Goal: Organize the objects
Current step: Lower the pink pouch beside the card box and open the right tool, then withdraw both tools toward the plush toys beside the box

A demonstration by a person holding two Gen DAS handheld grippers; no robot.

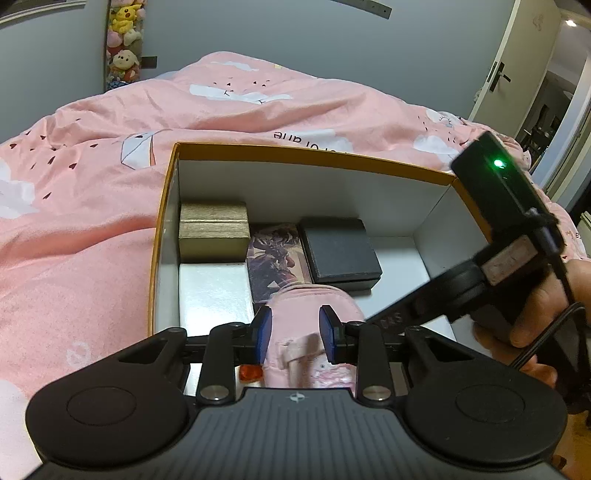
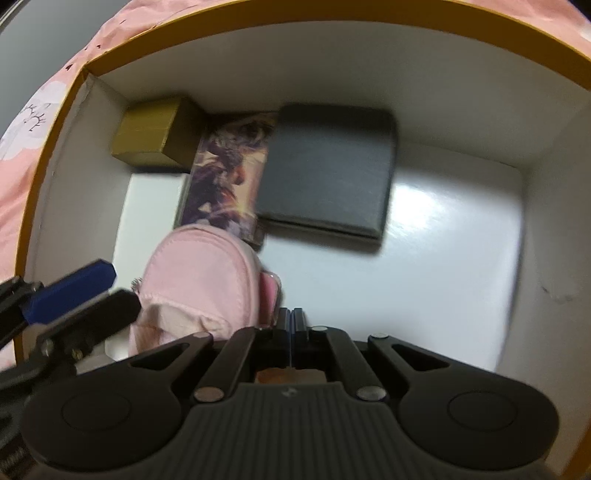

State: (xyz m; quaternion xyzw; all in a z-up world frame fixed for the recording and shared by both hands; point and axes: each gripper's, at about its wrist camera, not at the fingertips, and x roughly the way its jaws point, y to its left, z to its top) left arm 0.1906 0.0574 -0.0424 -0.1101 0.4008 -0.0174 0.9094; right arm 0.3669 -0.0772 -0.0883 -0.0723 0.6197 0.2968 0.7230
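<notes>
An open cardboard box with an orange rim (image 1: 295, 151) (image 2: 258, 22) lies on a pink bedspread. Inside it a small pink backpack-shaped pouch (image 1: 306, 306) (image 2: 199, 266) sits near the front, with my left gripper (image 1: 295, 332) shut on it, one blue pad on each side. My right gripper (image 2: 293, 321) hangs steeply down into the box just right of the pouch; its jaws are shut with nothing visible between them. Further back lie a gold box (image 1: 212, 229) (image 2: 151, 133), a purple illustrated pack (image 1: 277, 254) (image 2: 225, 173), a black box (image 1: 340, 251) (image 2: 328, 166) and a white box (image 1: 214, 291).
The right part of the box floor (image 2: 443, 240) is bare white. A small red-orange item (image 1: 251, 373) shows under my left gripper. A hand (image 1: 543, 314) holds the right tool at the box's right wall. Plush toys (image 1: 123, 40) hang on the far wall; a door (image 1: 517, 66) stands at right.
</notes>
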